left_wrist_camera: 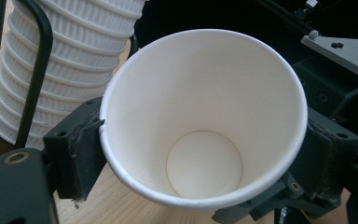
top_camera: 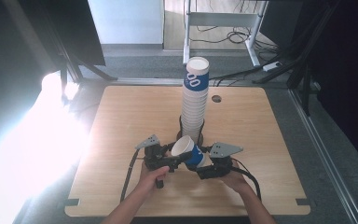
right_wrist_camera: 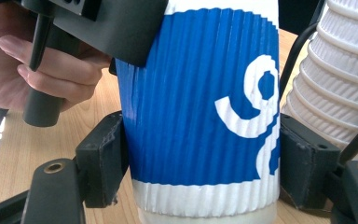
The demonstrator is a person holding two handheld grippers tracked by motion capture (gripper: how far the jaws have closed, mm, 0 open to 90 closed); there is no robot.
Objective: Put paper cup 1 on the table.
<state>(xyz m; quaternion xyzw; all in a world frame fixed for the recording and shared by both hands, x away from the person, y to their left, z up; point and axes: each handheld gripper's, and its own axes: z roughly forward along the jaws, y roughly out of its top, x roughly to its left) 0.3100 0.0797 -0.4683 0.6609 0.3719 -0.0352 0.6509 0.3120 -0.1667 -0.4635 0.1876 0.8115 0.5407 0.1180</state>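
A blue-and-white ribbed paper cup (top_camera: 188, 151) lies tilted between both tongs above the desk (top_camera: 121, 121). The right tongs (right_wrist_camera: 200, 163) clamp its blue body. The left tongs (left_wrist_camera: 200, 154) grip its rim. The cup stack (top_camera: 195, 100) stands just behind them.

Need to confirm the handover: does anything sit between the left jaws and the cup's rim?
Nothing visible does. The left gripper has its jaws on either side of the cup at the rim, pads against the paper, while the right gripper clamps its blue body.
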